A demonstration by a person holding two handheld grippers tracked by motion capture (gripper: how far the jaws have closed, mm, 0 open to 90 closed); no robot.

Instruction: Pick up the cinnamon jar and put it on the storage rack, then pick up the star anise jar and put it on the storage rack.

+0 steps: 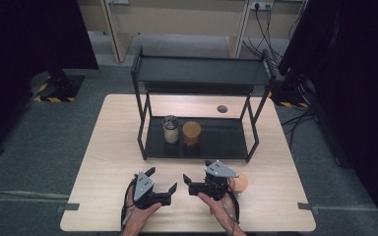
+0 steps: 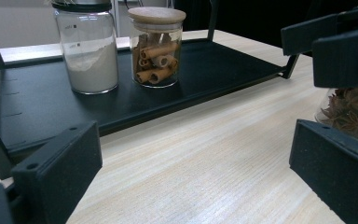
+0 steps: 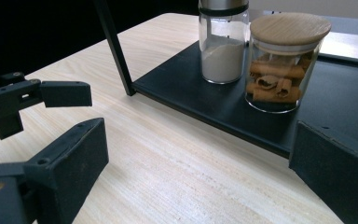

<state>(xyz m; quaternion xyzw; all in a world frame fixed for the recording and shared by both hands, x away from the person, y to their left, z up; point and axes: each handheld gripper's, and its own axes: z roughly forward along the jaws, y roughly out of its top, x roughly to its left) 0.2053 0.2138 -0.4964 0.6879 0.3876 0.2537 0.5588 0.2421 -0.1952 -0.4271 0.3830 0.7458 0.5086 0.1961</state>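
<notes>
Both hand-held grippers sit near the front edge of the desk [image 1: 108,147], each in a person's hand. Left hand-held gripper [image 1: 163,184]: jaws spread wide, nothing between them, released. Right hand-held gripper [image 1: 197,178]: jaws likewise wide apart and empty, released; its jaws point toward the left one, the two a short gap apart over bare desk.

Star anise jar [image 1: 240,183]: stands on the desk toward the front right corner, just beside the right hand-held gripper on its outer side, partly hidden by it in the high view. In the left gripper view the jar [image 2: 352,112] shows past the far gripper's jaws; whether it touches that gripper cannot be told.

Black rack [image 1: 197,142]: two tiers, at the middle to back of the desk. Lower shelf carries a white powder jar [image 1: 170,129] with a dark metal lid and a cinnamon stick jar [image 1: 191,132] with a wooden lid, side by side, near each other at the shelf's left half. Top shelf looks bare.

Judgement on step: nothing grasped yet; reads as the start of picking up the star anise jar, likely to join the others on the rack. The next move calls for turning the right hand-held gripper toward the jar, straddling its glass wall below the lid, then closing squarely. Risk: round glass slipping or tipping if gripped off-centre.
</notes>
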